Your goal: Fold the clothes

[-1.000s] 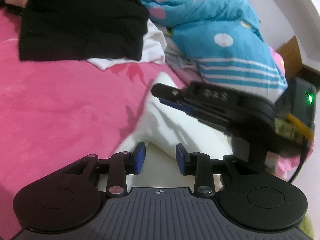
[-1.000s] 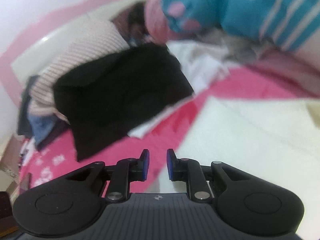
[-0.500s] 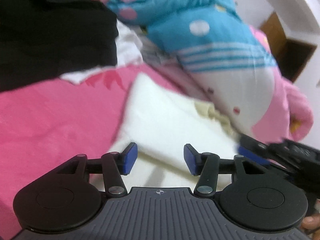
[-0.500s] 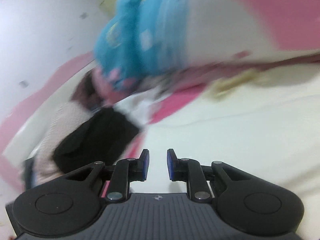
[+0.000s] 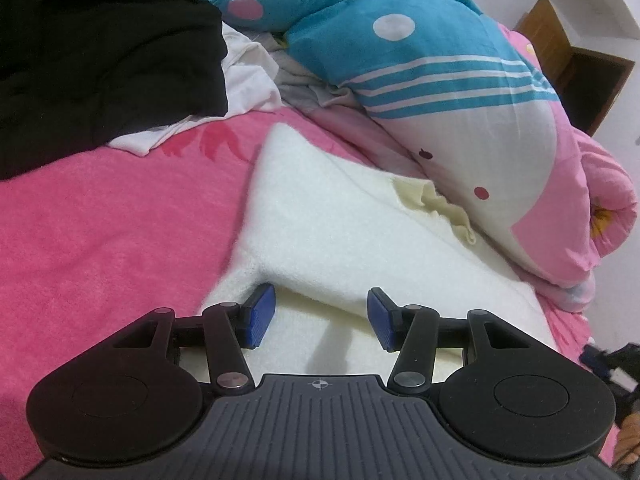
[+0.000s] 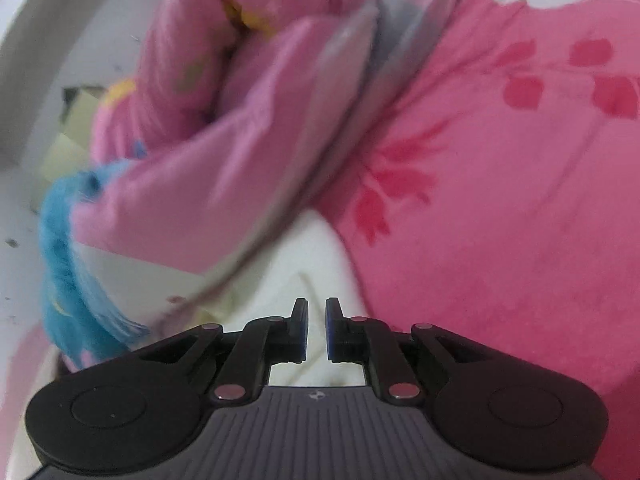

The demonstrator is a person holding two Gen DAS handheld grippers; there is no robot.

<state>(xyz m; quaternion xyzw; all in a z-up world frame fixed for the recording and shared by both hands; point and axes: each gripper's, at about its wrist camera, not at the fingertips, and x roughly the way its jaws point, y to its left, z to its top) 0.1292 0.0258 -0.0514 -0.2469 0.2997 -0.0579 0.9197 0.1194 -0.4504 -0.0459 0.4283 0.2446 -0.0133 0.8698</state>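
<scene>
No readable writing anywhere. A fluffy white sweater [image 5: 320,216] lies flat on the fuzzy pink bed [image 5: 100,220], with a puffy blue-and-pink quilt [image 5: 460,92] crowding its far edge and a black garment [image 5: 100,52] piled nearby. Left gripper [image 5: 321,317] hovers over a sweater fold, jaws about half open, gripping nothing. Right gripper [image 6: 317,330] jaws are closing, nearly together, nothing between them.
</scene>
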